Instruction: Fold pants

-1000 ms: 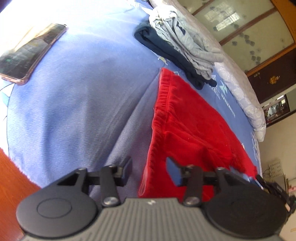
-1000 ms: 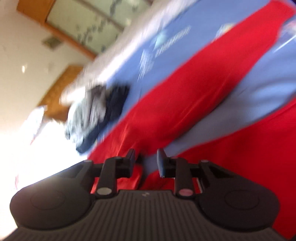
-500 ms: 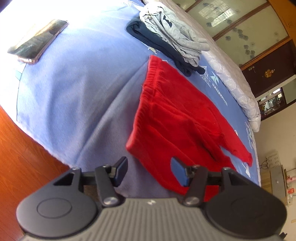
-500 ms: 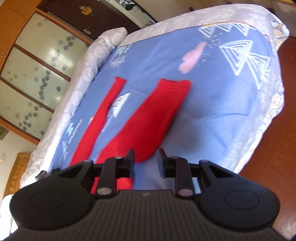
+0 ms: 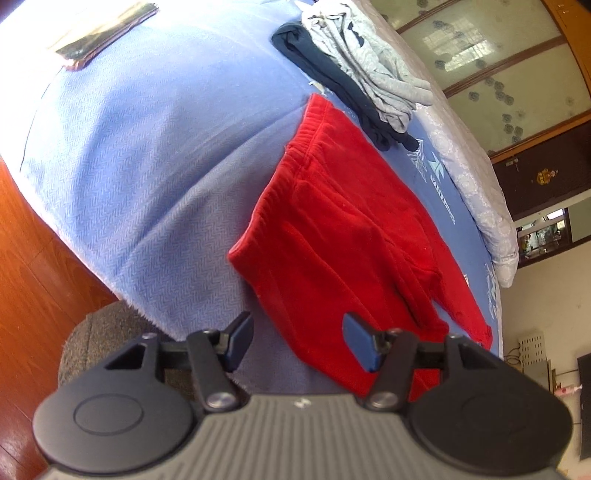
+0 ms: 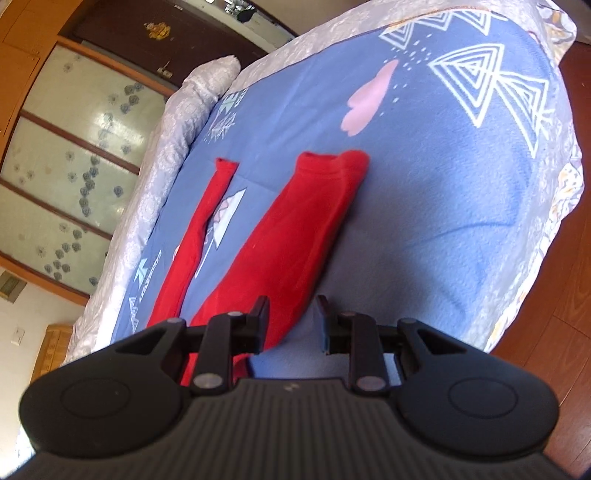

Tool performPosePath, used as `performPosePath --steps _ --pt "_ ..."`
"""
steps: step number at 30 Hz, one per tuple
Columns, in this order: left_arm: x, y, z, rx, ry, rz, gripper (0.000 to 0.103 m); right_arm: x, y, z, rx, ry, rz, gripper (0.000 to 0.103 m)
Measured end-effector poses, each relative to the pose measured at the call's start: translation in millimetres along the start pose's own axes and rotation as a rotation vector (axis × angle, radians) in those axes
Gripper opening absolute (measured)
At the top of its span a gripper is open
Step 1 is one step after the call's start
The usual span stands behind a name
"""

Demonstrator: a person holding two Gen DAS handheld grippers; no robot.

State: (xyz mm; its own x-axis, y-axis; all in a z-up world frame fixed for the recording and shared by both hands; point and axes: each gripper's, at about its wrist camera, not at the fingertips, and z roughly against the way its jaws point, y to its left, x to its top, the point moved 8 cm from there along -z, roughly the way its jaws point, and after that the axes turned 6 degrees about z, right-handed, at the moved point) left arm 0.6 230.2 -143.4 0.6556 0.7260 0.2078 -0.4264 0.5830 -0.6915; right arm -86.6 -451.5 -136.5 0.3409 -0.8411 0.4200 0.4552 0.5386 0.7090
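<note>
Red pants (image 5: 343, 236) lie spread flat on the blue blanket (image 5: 147, 155), waistband toward the left. In the right wrist view the two legs (image 6: 295, 236) lie apart, the far one narrow and thin. My left gripper (image 5: 297, 341) is open and empty, hovering just short of the near waist corner. My right gripper (image 6: 291, 323) is open and empty, above the near leg's edge and not touching it.
A pile of grey and navy clothes (image 5: 362, 70) lies beyond the waistband. A phone (image 5: 103, 33) rests at the blanket's far left. The bed edge drops to a wooden floor (image 5: 33, 266). A pale quilt (image 6: 177, 125) lines the far side by the wardrobe.
Both grippers have drawn back from the pants. The right one swung from the waist toward the leg ends and opened wider. The pants have not moved.
</note>
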Motion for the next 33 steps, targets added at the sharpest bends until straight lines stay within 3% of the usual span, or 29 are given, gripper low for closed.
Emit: performPosePath --steps 10,11,13,14,15,17,21,25,30,33 --pt "1 -8 -30 -0.013 0.018 0.057 0.052 10 -11 -6 0.002 -0.029 -0.046 0.030" --pt "3 -11 -30 -0.021 0.009 0.043 0.033 13 -11 -8 0.005 -0.033 -0.057 0.030" --pt "6 -12 -31 -0.005 0.012 0.036 0.007 16 -14 -12 0.009 -0.042 -0.079 0.029" --pt "8 -10 -31 0.000 0.013 0.046 0.005 17 -15 -14 0.013 -0.045 -0.094 0.029" --pt "12 -7 -29 -0.003 0.012 0.064 0.005 18 -15 -16 0.020 -0.046 -0.106 0.027" --pt "20 -5 -21 -0.023 -0.001 0.081 0.005 21 -16 -18 -0.009 -0.047 -0.101 0.005" --pt "40 -11 15 -0.107 -0.037 0.103 0.005 28 -11 6 -0.022 -0.121 -0.070 0.005" --pt "47 -1 38 -0.059 -0.068 0.108 0.005 22 -3 40 -0.055 -0.135 0.018 0.004" --pt "33 23 26 -0.008 -0.011 0.138 0.005 1 -23 63 -0.134 -0.136 0.033 0.004" --pt "37 20 24 -0.060 -0.014 0.189 0.005 2 -24 55 -0.138 -0.144 -0.002 0.004"
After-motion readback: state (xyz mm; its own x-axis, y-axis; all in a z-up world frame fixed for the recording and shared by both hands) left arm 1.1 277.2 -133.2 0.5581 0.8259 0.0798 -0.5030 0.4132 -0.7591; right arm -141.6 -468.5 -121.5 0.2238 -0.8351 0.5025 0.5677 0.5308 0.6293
